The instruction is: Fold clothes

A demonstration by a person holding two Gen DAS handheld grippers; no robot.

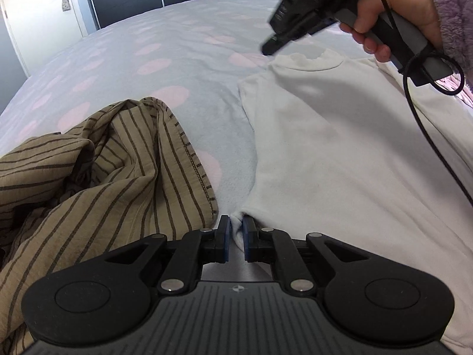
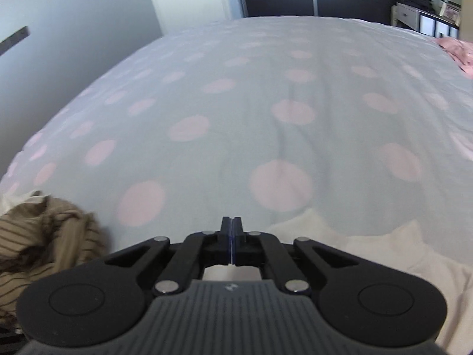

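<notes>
**White top pinned at one corner, second grip still to make**

We are working on a wide bed [image 1: 165, 68], its pale cover dotted with pink, and most of it lies bare to the far side and the left. That is our open room: anything we swing or lay over can travel there without meeting a thing.

The white top [image 1: 325, 148] lies flat on the right half of the bed, collar at the far end, hem towards us, its left side edge running from the near middle out to the shoulder. The striped brown garment [image 1: 97, 171] is heaped at the near left, just beside that edge at the hem, so we should keep the fold from dragging over it.

The left gripper [image 1: 235, 230] has its jaws nearly together, pinching a small tuck of the white top's near-left corner. The right gripper [image 1: 270, 48], held in a hand [image 1: 396, 17] with a fuzzy lilac sleeve [image 1: 449, 9], hangs above the collar; in its own view [image 2: 232, 236] the pads meet with nothing between them.

To do this step well, we judge the right gripper must open, come down on the left shoulder in line with the left grip, and close on both layers. Then both corners lift together, keeping the edge taut. Its trailing cable [image 1: 419, 130] crosses the top's right side and could snag the cloth.
</notes>
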